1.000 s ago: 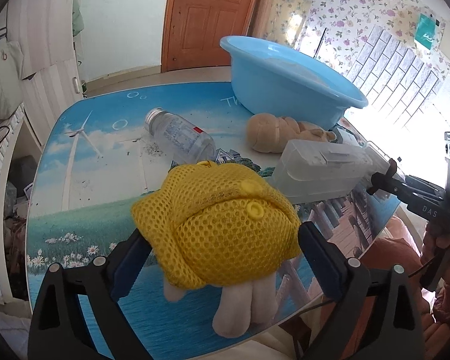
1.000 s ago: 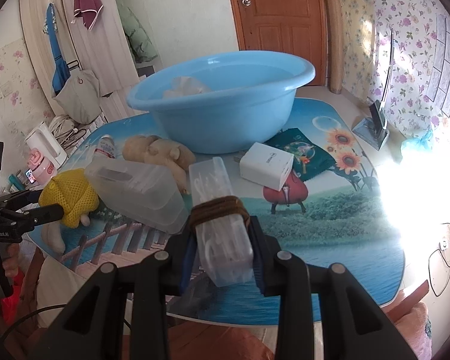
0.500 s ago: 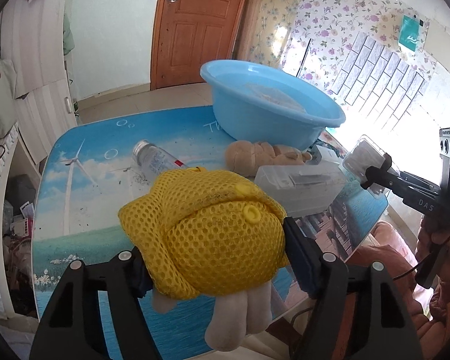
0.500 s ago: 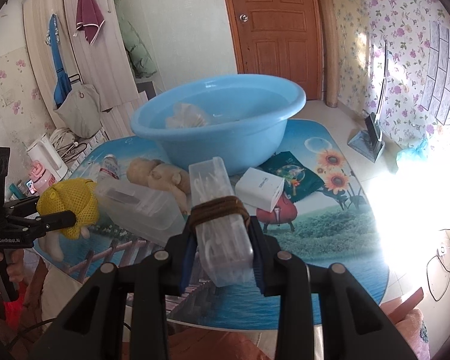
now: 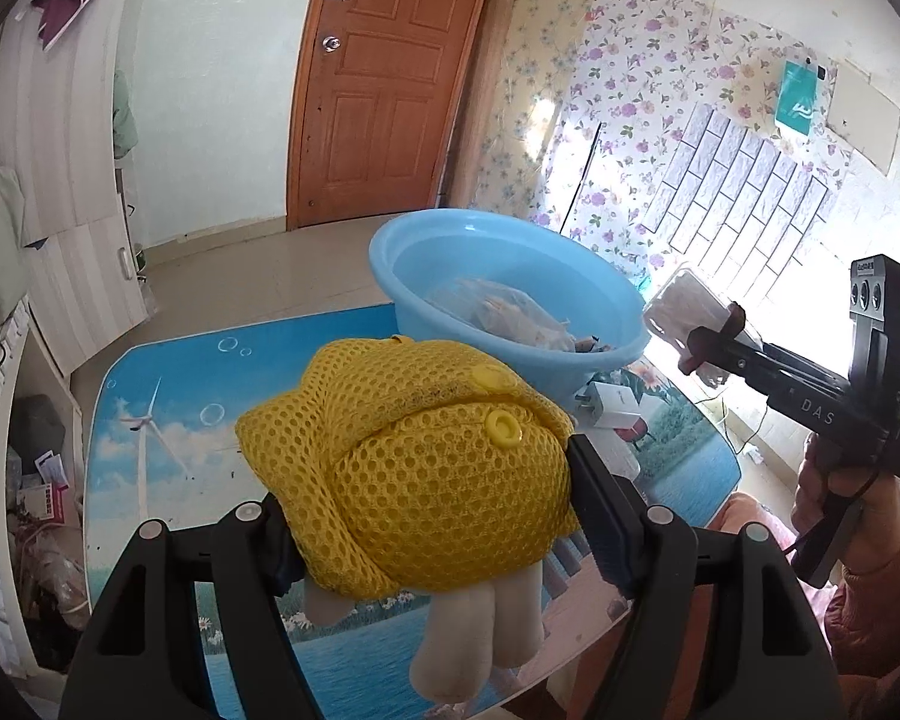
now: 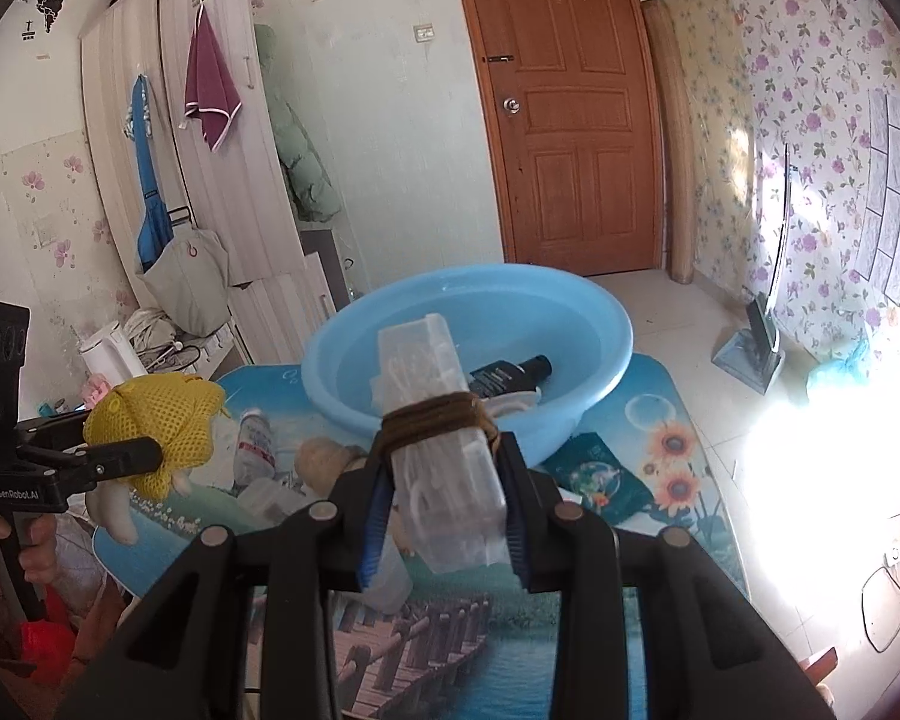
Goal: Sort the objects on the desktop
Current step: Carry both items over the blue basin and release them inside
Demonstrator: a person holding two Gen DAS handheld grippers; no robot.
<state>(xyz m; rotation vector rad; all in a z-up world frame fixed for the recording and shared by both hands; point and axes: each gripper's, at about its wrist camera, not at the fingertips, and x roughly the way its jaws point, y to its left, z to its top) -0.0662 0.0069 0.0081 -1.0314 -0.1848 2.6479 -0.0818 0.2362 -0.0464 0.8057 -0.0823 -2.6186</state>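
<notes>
My left gripper [image 5: 432, 516] is shut on a yellow mesh bag [image 5: 414, 456] with a pale plush toy hanging out below it, lifted above the table's near edge. In the right wrist view the same yellow mesh bag [image 6: 156, 426] shows at the left, held up. My right gripper [image 6: 444, 510] is shut on a clear plastic box [image 6: 438, 438] bound with a brown band, also raised off the table; the left wrist view shows that clear plastic box [image 5: 690, 306] near the basin's rim. A light blue basin [image 6: 468, 354] stands behind on the table and holds a dark bottle [image 6: 510, 372] and a plastic wrapper.
On the picture-printed table [image 6: 660, 420] lie a small clear bottle [image 6: 255, 438], a tan plush toy [image 6: 324, 456], a clear lidded container [image 6: 270, 495], a white charger box [image 5: 615, 405] and a dark green packet [image 6: 597, 474]. A person's hands hold both gripper handles.
Both grippers have risen from the table with their loads. The left jaws closed onto the yellow bag, which lifted off the table; the clear box stayed gripped and now hangs near the basin.
</notes>
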